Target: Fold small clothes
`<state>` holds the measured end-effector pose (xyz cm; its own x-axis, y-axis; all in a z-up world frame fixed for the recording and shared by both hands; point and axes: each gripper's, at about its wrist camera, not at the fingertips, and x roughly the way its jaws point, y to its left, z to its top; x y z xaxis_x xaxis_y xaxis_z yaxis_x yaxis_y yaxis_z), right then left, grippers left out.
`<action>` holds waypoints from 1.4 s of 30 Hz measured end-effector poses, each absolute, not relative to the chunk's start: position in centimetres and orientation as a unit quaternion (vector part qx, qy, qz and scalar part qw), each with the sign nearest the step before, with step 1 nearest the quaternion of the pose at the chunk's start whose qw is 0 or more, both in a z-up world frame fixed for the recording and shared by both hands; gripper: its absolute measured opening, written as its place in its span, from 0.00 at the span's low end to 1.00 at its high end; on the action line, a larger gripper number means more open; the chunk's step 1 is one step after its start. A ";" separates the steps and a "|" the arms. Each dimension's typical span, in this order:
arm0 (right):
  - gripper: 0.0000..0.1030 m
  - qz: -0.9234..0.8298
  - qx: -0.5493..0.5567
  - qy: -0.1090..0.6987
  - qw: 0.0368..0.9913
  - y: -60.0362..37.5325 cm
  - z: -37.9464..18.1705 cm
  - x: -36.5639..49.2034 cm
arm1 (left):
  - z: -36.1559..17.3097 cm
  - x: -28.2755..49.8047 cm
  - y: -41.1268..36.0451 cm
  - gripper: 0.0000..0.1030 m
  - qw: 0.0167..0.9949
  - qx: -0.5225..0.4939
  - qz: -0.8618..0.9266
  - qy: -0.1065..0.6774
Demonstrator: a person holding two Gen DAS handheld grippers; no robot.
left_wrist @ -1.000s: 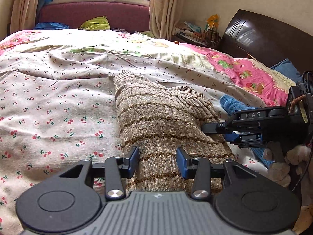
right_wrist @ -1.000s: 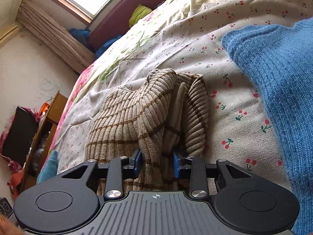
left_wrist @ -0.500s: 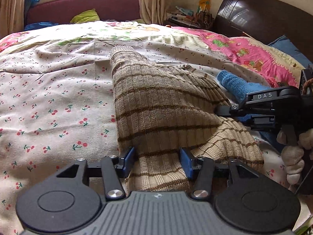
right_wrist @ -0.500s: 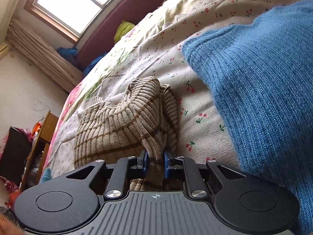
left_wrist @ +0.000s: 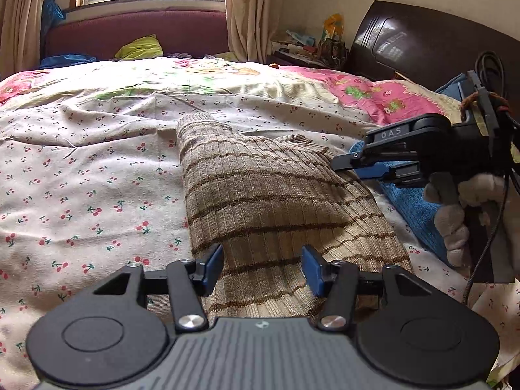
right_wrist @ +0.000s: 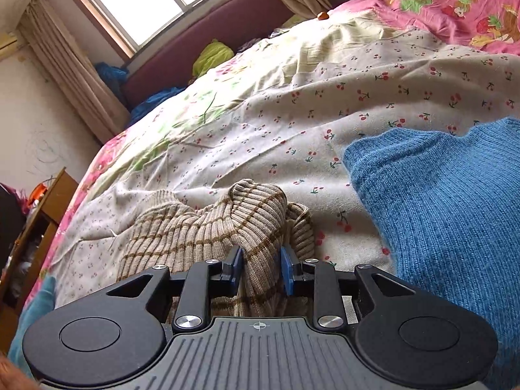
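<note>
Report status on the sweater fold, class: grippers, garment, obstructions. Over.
Left gripper open, straddling the striped beige sweater. Right gripper open around a bunched fold of it. Sweater part folded on the bedsheet. Blue sweater lies close beside. Over.

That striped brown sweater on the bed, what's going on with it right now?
A person with a gripper in each hand is folding the beige striped sweater on the cherry-print bedspread. The left gripper is open over its near edge. The right gripper straddles a bunched fold, with its pads slightly apart. A blue knit sweater lies beside it.
</note>
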<state>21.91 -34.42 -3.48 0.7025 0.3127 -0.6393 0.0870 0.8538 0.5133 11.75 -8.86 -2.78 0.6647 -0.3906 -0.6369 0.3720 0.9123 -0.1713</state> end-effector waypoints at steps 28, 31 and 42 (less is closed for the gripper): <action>0.22 0.090 0.245 0.371 0.891 -34.8 -1.0 17.3 | -4.1 10.6 -6.7 0.62 0.906 -0.019 -0.185 0.380; 0.22 0.116 0.255 0.411 0.868 -34.4 -1.4 13.1 | -4.2 10.1 -6.1 0.62 0.906 -0.035 -0.184 0.380; 0.23 0.104 0.318 0.414 0.847 -34.5 -2.7 6.4 | -3.6 8.6 -6.8 0.63 0.913 0.006 -0.183 0.364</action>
<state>6.45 -34.50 -2.69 0.6350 0.4388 -0.6358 0.0878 0.7767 0.6238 8.63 -6.84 -3.61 0.6689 -0.3296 -0.6663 0.3377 0.9332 -0.1226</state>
